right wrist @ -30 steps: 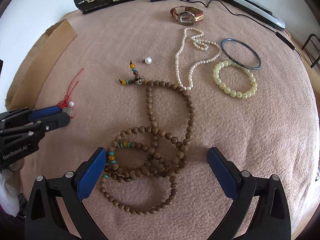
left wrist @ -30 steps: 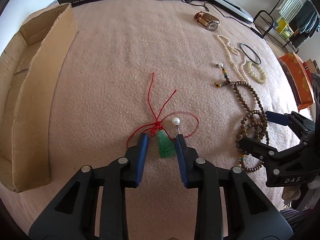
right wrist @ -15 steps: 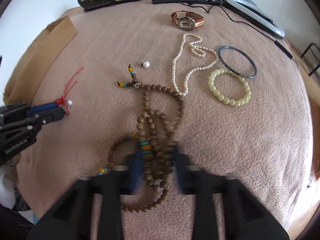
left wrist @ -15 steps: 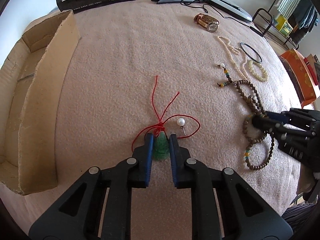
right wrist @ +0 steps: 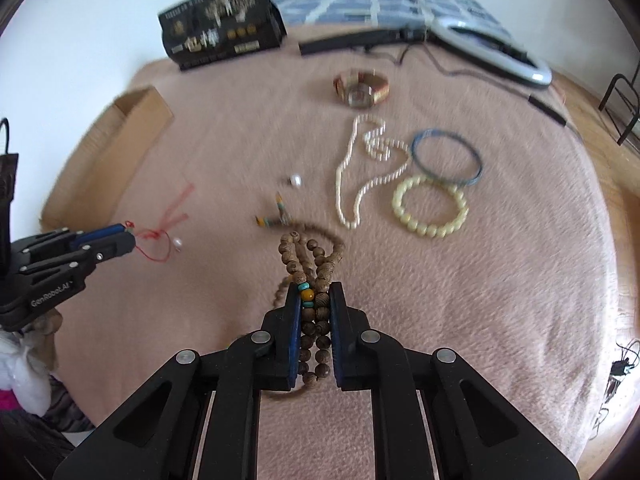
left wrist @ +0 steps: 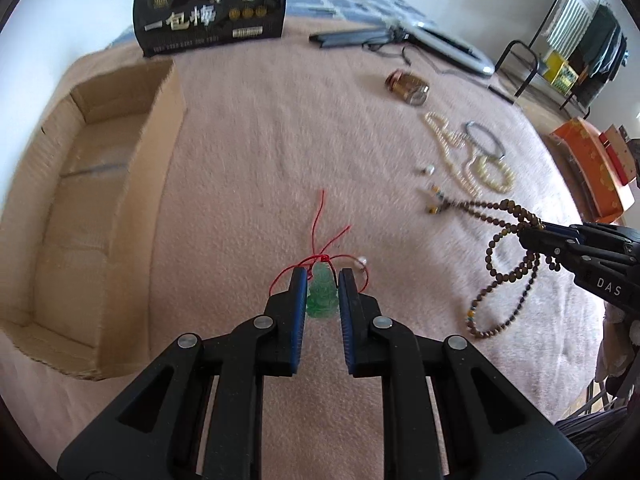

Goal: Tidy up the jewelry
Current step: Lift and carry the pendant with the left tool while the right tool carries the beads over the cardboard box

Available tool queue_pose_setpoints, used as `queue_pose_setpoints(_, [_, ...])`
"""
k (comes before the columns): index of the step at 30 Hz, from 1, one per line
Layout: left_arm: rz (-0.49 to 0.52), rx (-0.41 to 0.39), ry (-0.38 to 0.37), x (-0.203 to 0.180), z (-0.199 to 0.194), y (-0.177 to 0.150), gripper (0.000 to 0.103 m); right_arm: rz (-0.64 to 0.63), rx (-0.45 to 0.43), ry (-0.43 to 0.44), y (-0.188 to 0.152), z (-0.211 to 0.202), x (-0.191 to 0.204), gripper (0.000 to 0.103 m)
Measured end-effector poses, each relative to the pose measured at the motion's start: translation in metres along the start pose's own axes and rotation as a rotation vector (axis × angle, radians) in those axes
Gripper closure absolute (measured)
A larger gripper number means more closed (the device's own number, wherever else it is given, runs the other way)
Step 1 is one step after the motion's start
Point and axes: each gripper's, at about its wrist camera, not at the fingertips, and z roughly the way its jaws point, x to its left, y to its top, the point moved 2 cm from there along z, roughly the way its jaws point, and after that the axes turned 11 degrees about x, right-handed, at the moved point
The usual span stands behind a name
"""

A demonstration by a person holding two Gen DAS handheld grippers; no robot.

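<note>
Holding one piece of jewelry in each tool above the pink blanket (left wrist: 260, 152).

The left tool (left wrist: 323, 280) is closed on the green pendant (left wrist: 321, 293), which looks hard, small and maybe slippery; its thin red cord (left wrist: 320, 224) trails limp. The right tool (right wrist: 315, 300) pinches several strands of the wooden bead necklace (right wrist: 310, 256); the loops hang loose and probably swing, so a bunched grip seems safer. The cardboard box (left wrist: 80, 208) waits at the left.

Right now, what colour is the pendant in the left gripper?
Translucent green pendant, on a red cord; clearest in the left wrist view.
</note>
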Motion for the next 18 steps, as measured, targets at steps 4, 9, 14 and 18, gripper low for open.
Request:
queue_pose_setpoints(4, [0.004,-0.049,-0.021,0.0,-0.024,0.003,0.089,-0.012,-0.07,-0.003,-0.004,-0.028,0.003,0.092])
queue_pose_setpoints(9, [0.0,-0.103,-0.042,0.004,-0.053,0.006,0.089,-0.034,-0.157,-0.004,-0.003,-0.06,0.014,0.092])
queue_pose_setpoints(14, [0.003,-0.164,-0.041,0.011,-0.082,0.008,0.089,-0.058,-0.222,0.0,-0.002,-0.083,0.027,0.092])
queue_pose_setpoints(18, [-0.015,-0.197,-0.053,0.024,-0.1,0.008,0.089,-0.053,-0.266,0.005,0.0,-0.1,0.032,0.092])
